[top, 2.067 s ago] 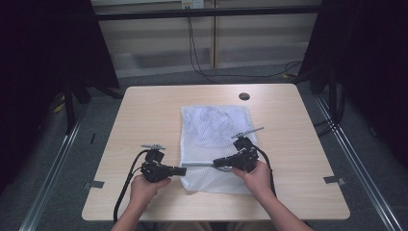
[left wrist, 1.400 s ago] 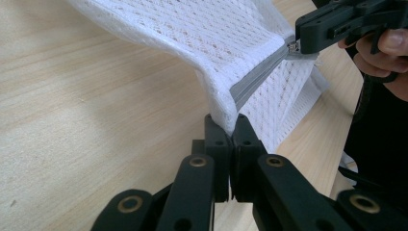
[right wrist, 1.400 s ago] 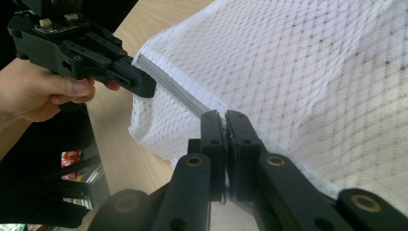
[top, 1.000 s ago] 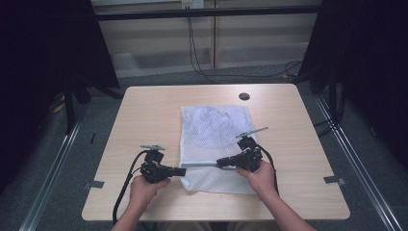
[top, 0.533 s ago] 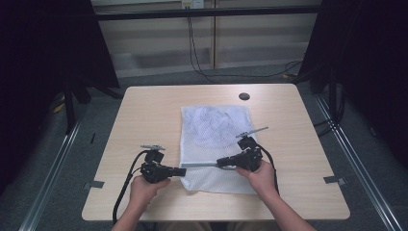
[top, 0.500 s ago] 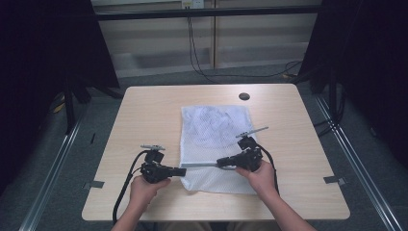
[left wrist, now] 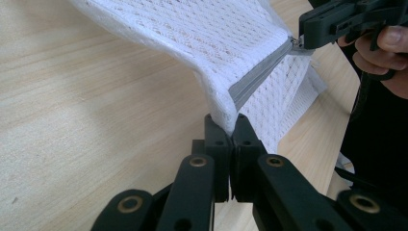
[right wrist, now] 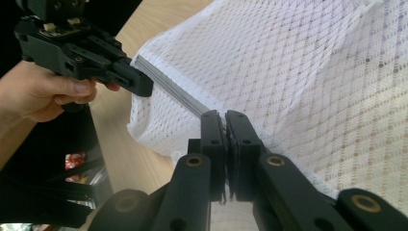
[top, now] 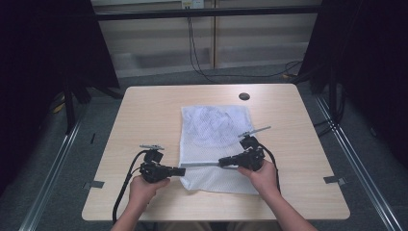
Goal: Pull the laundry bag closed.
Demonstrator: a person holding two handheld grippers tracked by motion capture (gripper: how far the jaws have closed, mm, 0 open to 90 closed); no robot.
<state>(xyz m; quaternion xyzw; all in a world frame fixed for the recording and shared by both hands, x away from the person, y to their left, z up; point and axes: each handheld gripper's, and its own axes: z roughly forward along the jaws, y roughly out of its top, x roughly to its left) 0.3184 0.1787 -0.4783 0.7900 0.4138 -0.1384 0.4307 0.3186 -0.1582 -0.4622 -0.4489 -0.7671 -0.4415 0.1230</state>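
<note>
A white mesh bag lies flat on the near half of the table, a little right of its middle, with a grey zipper running across its near part. The left gripper has its jaws shut on the bag's left edge at the end of the zipper; in the left gripper view the fabric rises in a fold from the closed tips. The right gripper is clamped on the zipper farther along, most likely on the slider, though the small part itself is hidden between the jaws. The zipper is pulled taut between the two.

The step in hand looks like working the zipper. The next move would call for the left gripper to hold its corner firm while the right draws along the grey strip, keeping it straight so the mesh does not bunch or snag.

The table is pale wood with a small dark round hole near its far edge. Beyond it are grey floor, hanging cables and black curtains on both sides.
</note>
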